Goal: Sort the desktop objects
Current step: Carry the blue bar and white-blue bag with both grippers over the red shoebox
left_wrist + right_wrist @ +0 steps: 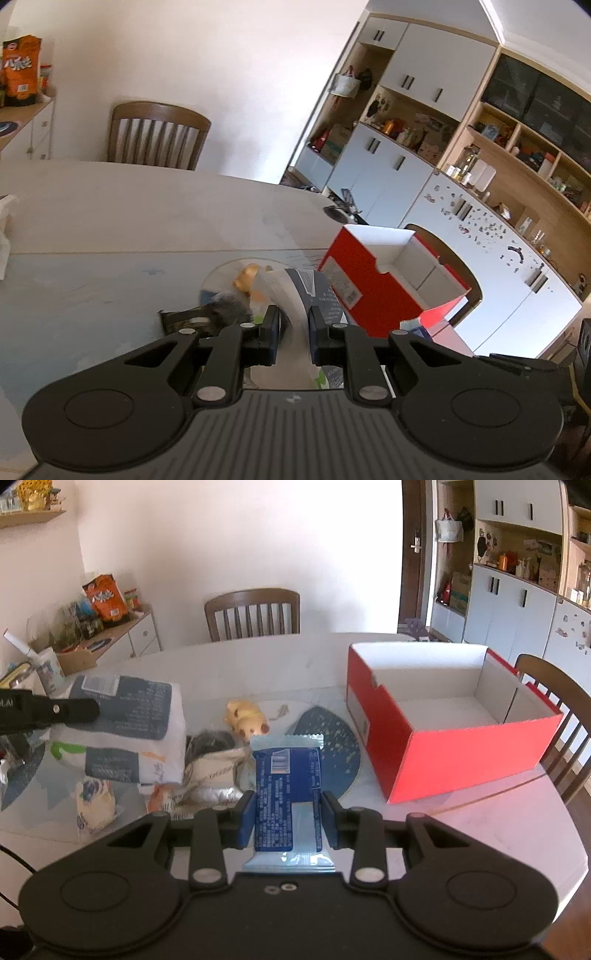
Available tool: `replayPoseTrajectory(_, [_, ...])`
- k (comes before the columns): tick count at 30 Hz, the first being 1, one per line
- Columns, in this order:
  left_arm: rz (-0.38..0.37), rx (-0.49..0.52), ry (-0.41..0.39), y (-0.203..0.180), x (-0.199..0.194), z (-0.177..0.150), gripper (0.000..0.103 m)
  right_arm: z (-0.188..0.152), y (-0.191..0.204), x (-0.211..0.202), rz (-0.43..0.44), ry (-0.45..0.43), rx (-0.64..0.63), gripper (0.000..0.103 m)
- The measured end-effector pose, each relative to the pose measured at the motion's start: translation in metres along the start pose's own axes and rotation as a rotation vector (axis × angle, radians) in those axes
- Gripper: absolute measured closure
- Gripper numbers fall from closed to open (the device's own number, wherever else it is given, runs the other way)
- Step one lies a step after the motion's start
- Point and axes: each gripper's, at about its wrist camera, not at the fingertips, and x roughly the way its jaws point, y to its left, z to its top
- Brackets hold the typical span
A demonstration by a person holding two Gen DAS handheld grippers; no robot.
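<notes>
Barcode tops blue packet (288,775) in right tool (289,814).

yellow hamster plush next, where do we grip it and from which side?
Judgement: take the yellow hamster plush across its body, at the narrower width, coming down from above. It lies low and flat on the table, so a side approach would likely scrape the glass. The grey pouch crowds its near side; the far side toward the chair looks freer. Right gripper must first drop its blue snack packet.
</notes>
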Motion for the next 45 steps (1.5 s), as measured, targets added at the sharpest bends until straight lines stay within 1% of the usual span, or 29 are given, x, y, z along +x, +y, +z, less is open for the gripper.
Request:
replayPoseTrajectory(5, [-0.023,0.017,0.007,-0.015,0.011,0.007,0.088,0.013,-0.014,-0.005,-0.008,-0.016,0.01,0.067])
replayPoseTrajectory(13, [-0.052,0.036,0.022,-0.04,0.038,0.019,0.088,0.029,-0.047,-0.002,-0.019,-0.022,0.043,0.067])
replayPoseTrajectory(25, [-0.096,0.068,0.013,-0.096,0.088,0.039,0.088,0.052,-0.098,0.01,-0.033,-0.02,0.036,0.067])
replayPoseTrajectory(34, [-0.095,0.085,0.024,-0.135,0.127,0.047,0.088,0.067,-0.141,0.02,-0.021,-0.008,0.018,0.067])
replayPoseTrajectory(45, [-0.087,0.129,0.065,-0.176,0.178,0.053,0.088,0.086,-0.189,0.04,-0.03,0.007,-0.011,0.067])
